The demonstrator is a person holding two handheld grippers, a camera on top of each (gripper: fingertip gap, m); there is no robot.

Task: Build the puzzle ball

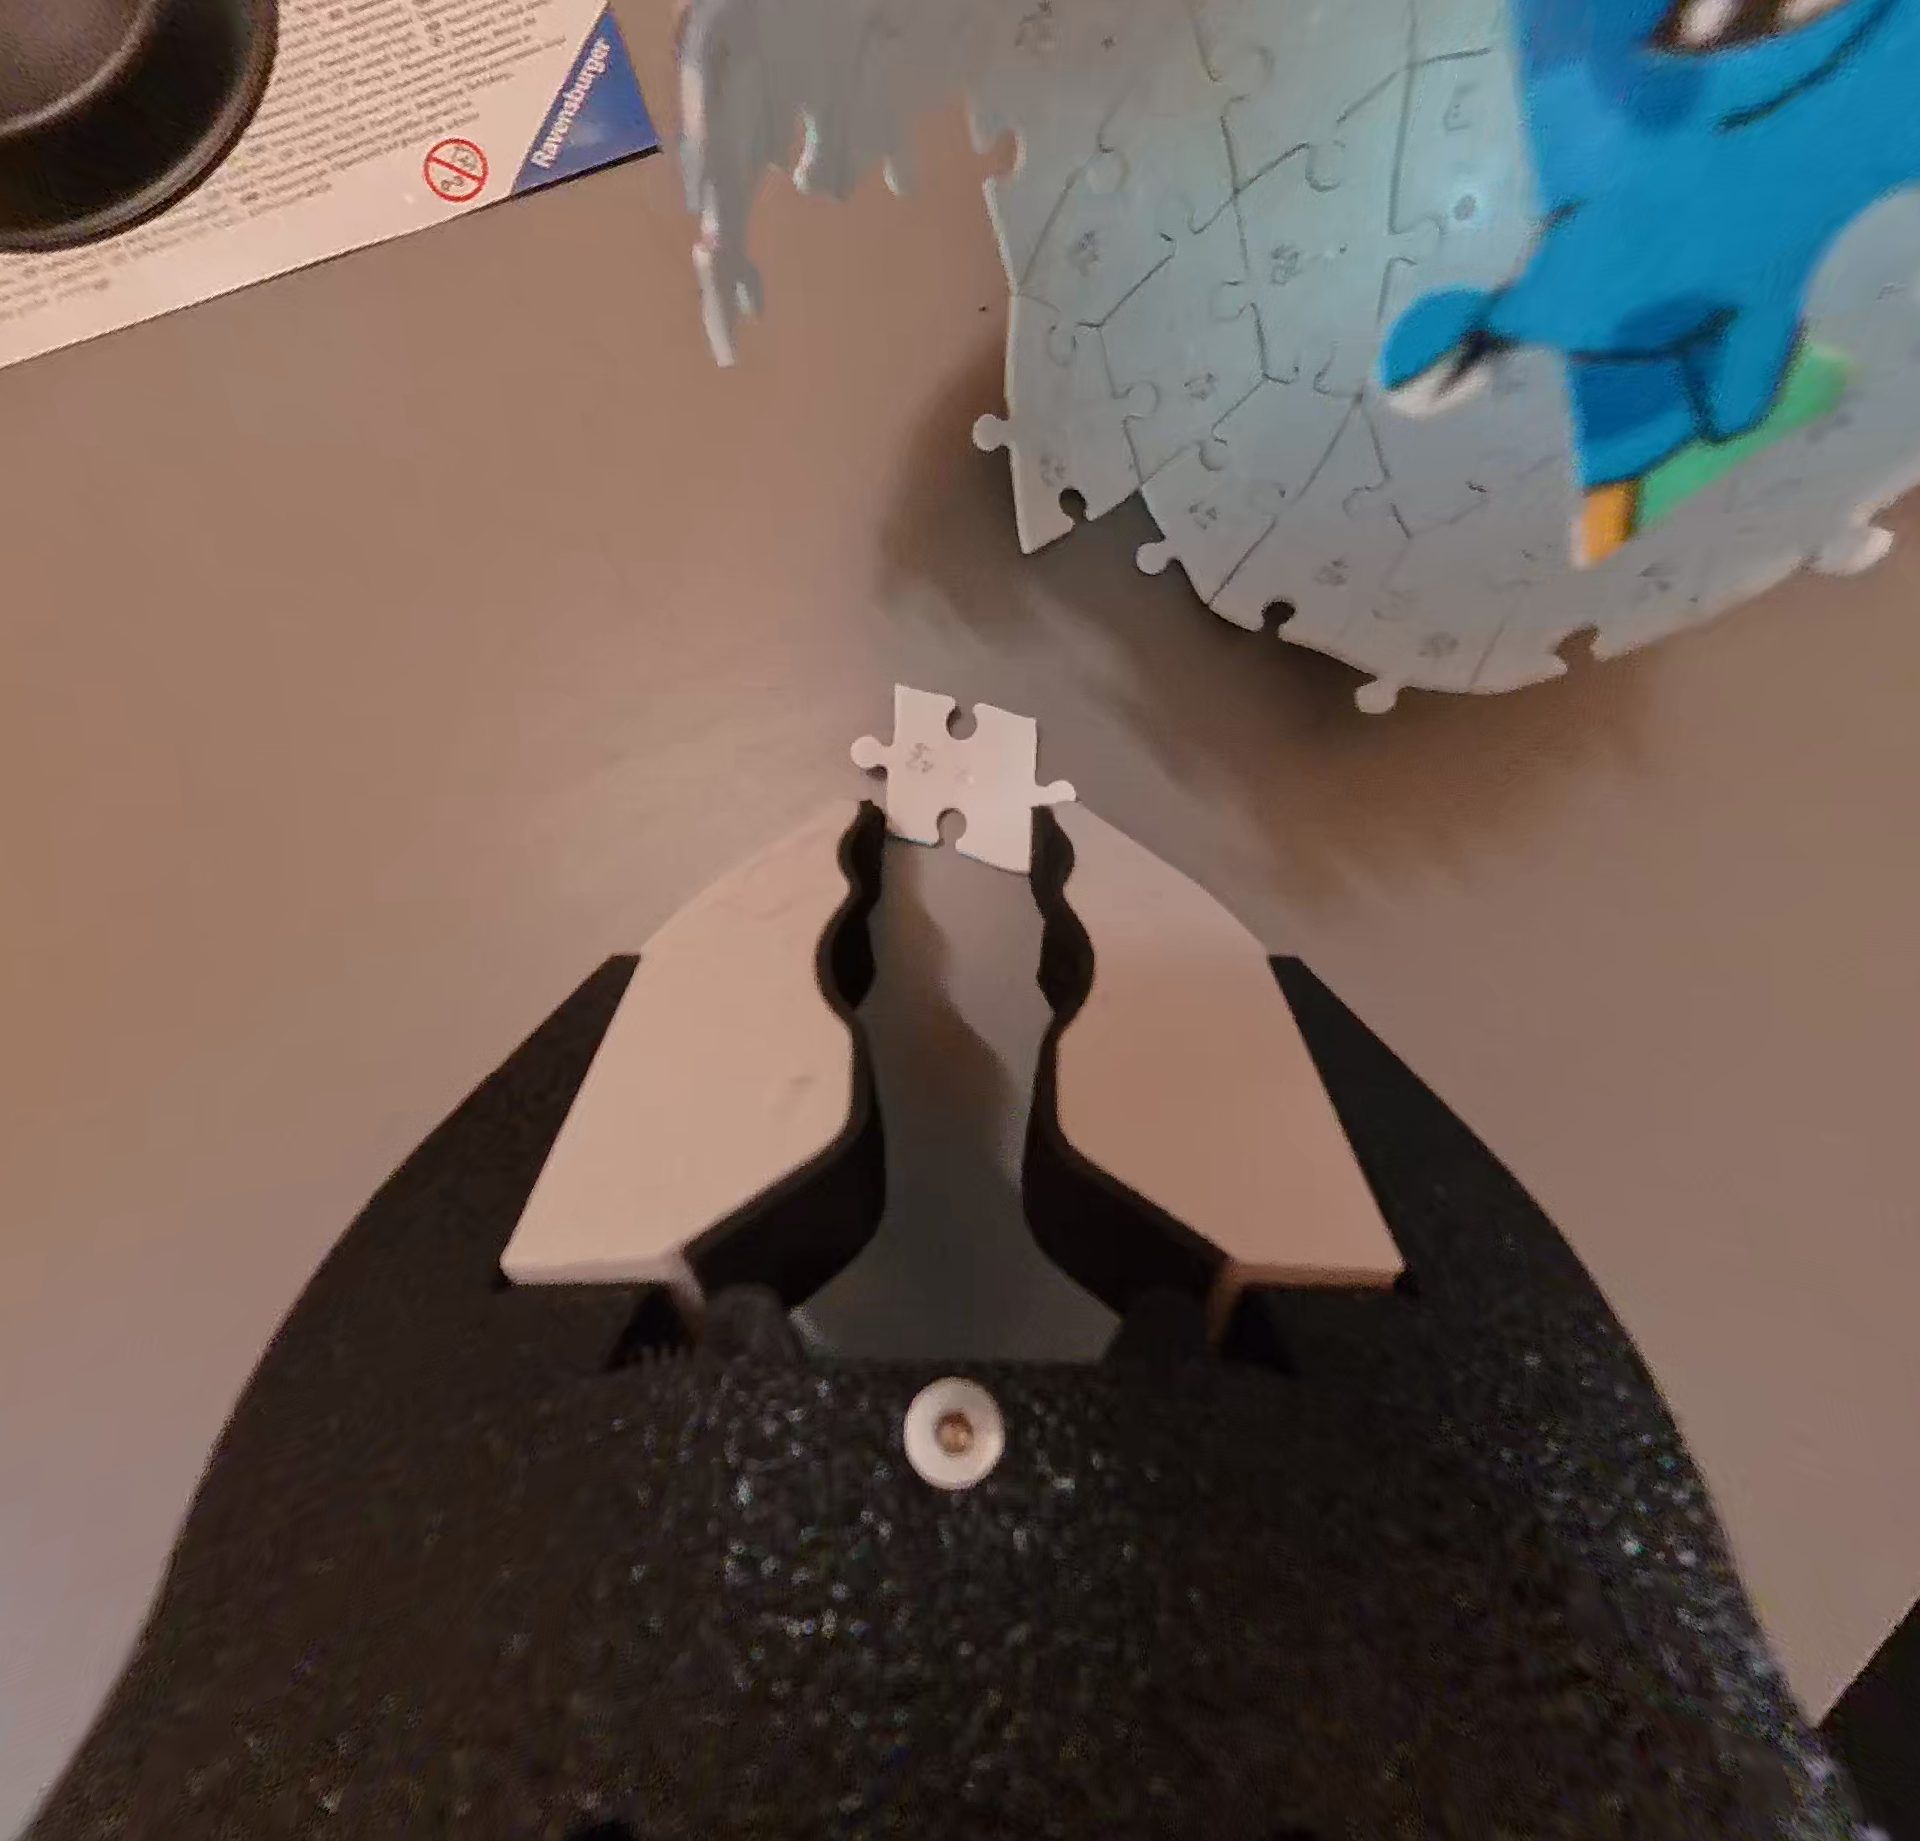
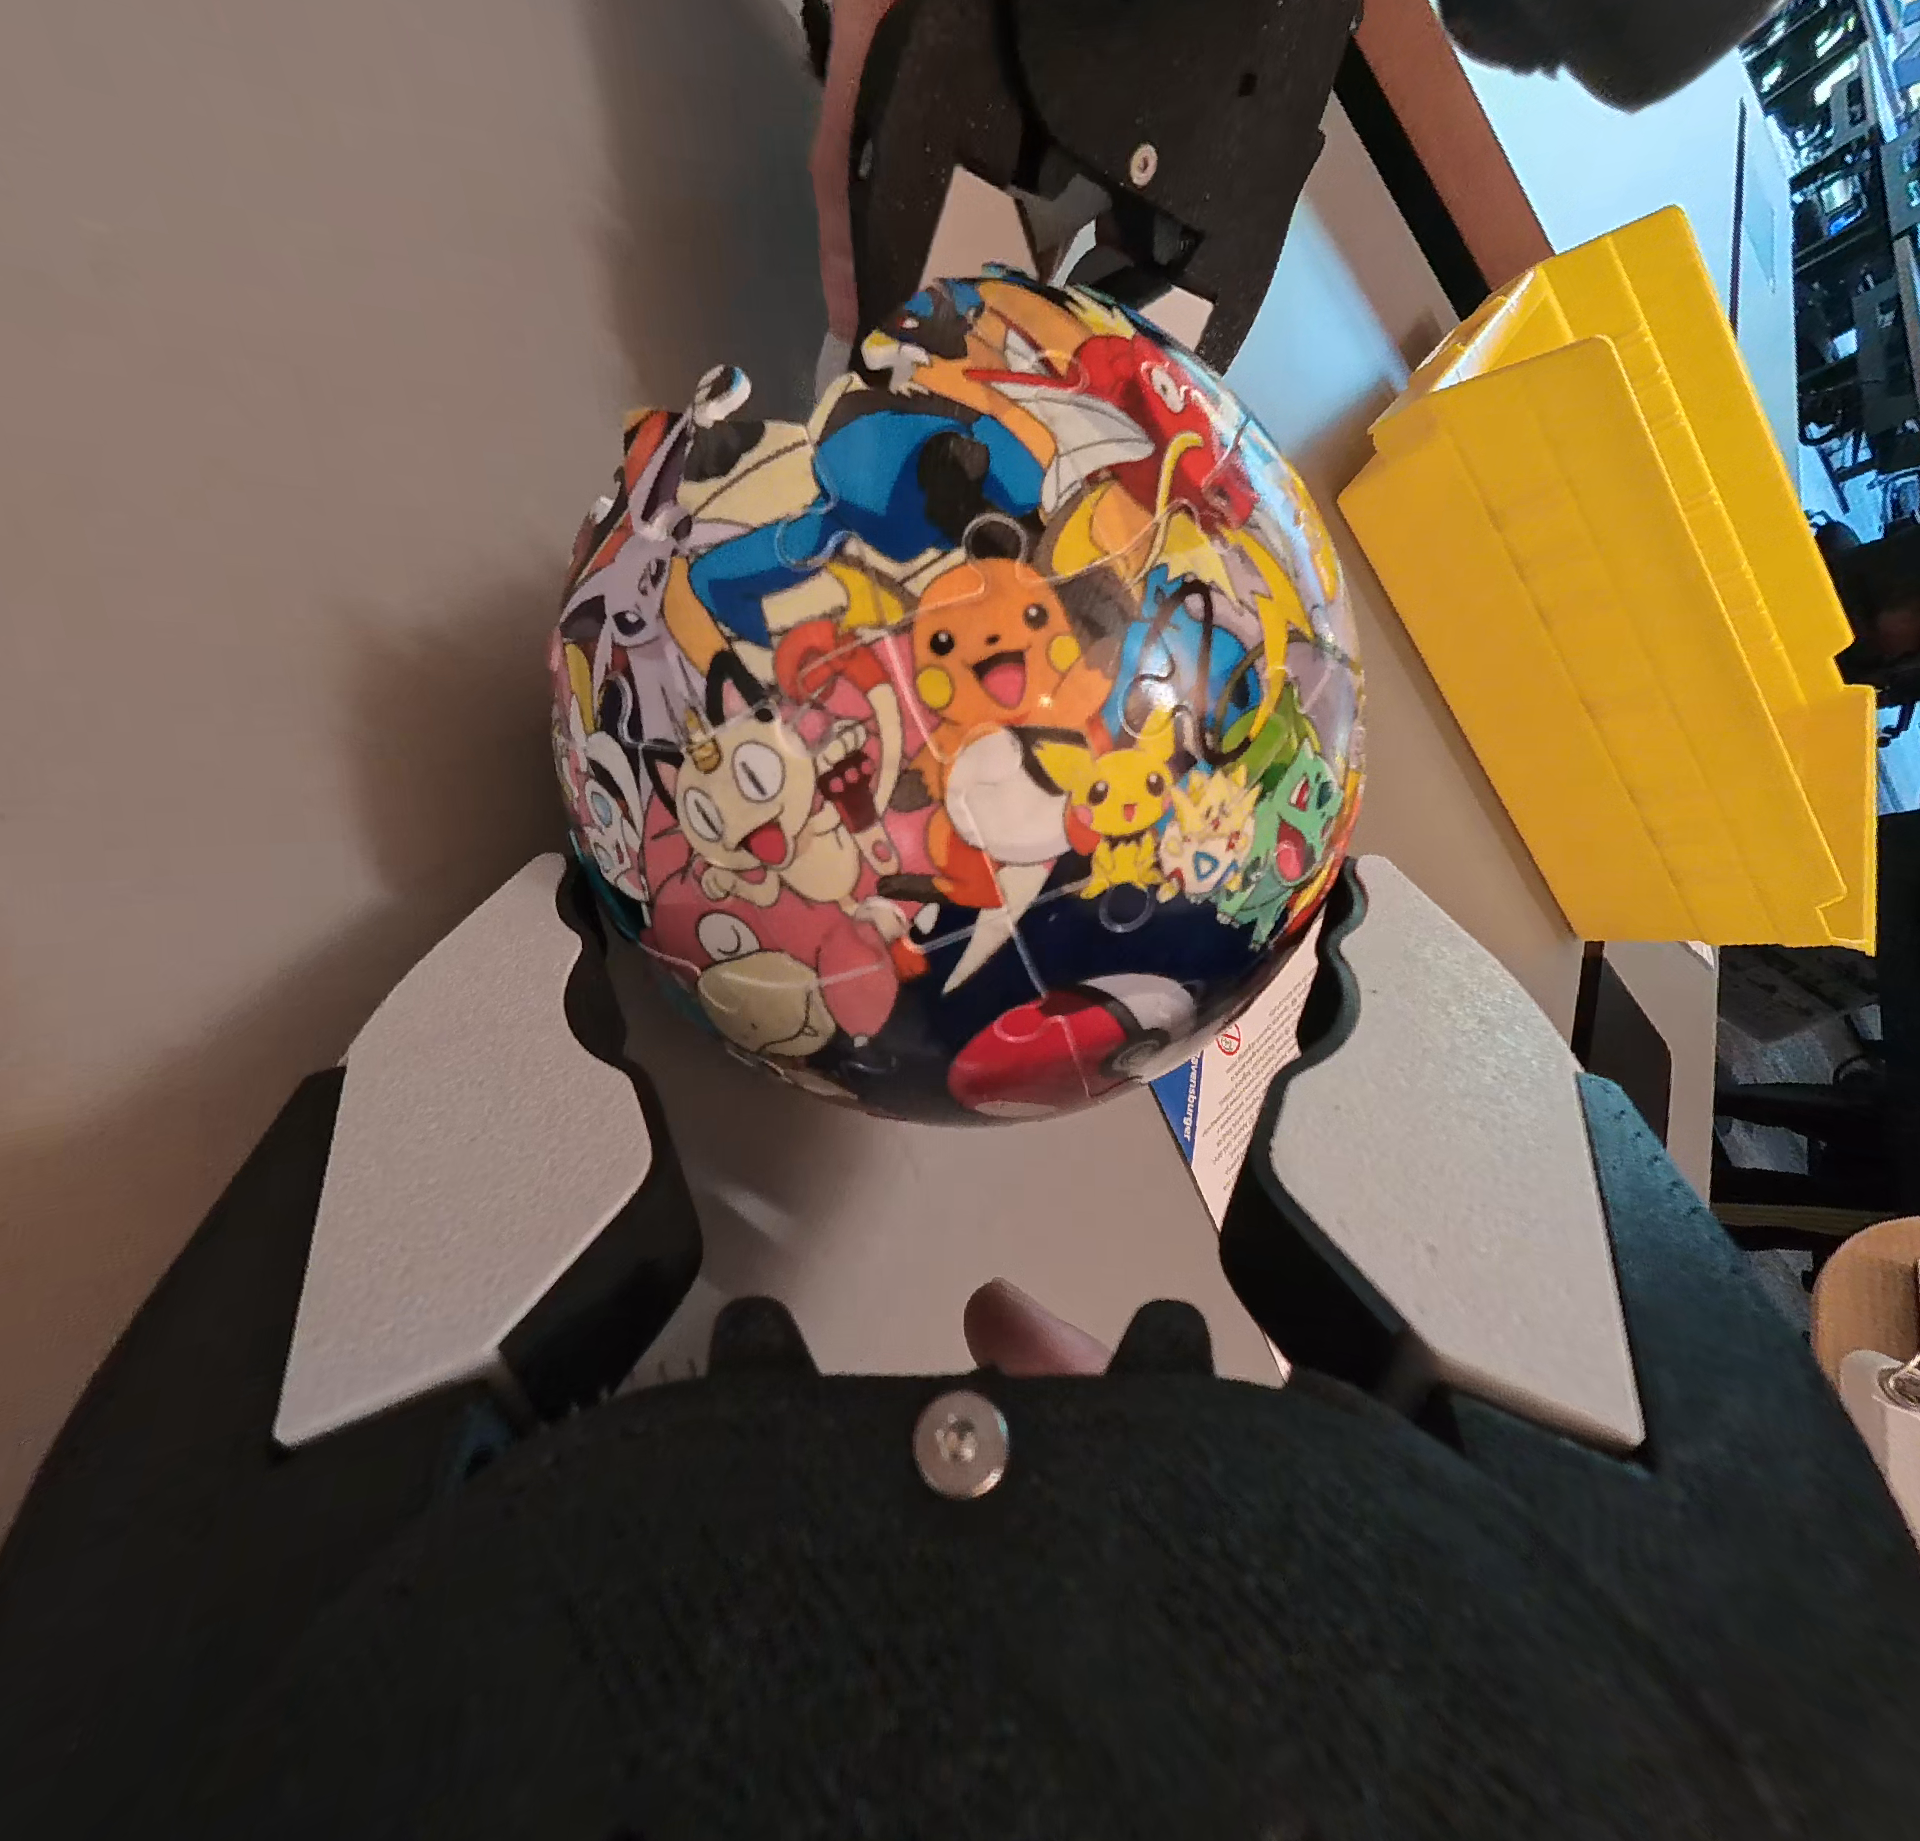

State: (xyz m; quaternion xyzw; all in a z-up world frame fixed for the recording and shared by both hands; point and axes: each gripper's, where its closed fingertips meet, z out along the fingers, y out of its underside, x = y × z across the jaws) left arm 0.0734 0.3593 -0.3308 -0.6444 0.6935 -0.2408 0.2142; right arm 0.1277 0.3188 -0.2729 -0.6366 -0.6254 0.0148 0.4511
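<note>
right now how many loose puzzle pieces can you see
1. A single grey puzzle piece sits between the fingertips of the left gripper, below the open edge of the puzzle ball. Others may lie out of view.

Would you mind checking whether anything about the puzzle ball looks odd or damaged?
The puzzle ball isn't damaged, only unfinished: a jagged gap exposes its grey inside. The left gripper holds one loose piece grey side up.
</note>
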